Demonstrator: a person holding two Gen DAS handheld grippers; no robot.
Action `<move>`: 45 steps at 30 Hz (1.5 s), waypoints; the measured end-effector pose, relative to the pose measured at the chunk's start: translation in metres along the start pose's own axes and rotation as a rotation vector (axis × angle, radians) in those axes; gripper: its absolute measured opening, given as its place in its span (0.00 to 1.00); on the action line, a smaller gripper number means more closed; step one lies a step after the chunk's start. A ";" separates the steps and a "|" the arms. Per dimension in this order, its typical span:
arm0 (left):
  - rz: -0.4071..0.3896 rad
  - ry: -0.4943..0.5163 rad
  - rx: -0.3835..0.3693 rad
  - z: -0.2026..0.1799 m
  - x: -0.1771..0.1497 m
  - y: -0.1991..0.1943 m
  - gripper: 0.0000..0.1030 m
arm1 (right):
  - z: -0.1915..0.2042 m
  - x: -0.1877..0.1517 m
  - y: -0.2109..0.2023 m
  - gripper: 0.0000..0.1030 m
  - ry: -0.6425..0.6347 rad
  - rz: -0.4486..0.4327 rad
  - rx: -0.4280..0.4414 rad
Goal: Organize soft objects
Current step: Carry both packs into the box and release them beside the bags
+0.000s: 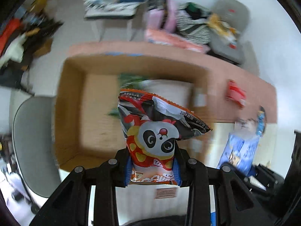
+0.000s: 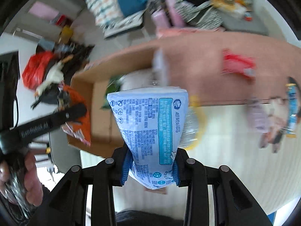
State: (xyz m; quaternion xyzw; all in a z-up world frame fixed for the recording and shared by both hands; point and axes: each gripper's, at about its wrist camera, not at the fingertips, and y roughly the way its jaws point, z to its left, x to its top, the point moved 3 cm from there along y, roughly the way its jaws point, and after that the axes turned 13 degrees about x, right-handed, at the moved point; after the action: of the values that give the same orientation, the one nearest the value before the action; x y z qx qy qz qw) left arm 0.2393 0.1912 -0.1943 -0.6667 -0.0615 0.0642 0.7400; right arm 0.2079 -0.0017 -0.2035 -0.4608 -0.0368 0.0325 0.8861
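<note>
Both grippers carry a soft packet above the open cardboard box.

The left gripper (image 1: 152,171) is closed tight on the lower end of a panda snack bag (image 1: 156,131), which hangs over the cardboard box (image 1: 73,101). The right gripper (image 2: 150,171) pinches a light blue tissue pack (image 2: 152,124) between its blue pads, near the box edge. A red packet (image 1: 236,93) and a blue packet (image 1: 239,150) lie on the table (image 1: 212,66), beside the box.
</note>
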 end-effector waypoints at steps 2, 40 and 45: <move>0.040 -0.033 0.013 0.029 0.009 0.022 0.30 | 0.017 -0.002 0.031 0.37 -0.001 0.042 -0.015; 0.100 0.036 0.086 0.067 0.057 0.095 0.94 | 0.015 0.023 0.108 1.00 0.065 0.128 -0.186; 0.024 0.047 0.091 0.067 0.026 0.068 0.98 | 0.021 0.020 0.088 1.00 0.043 0.054 -0.226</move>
State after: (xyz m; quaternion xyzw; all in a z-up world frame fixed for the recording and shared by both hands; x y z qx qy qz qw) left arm 0.2522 0.2679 -0.2545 -0.6346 -0.0329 0.0602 0.7698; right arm 0.2237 0.0674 -0.2625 -0.5592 -0.0088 0.0421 0.8279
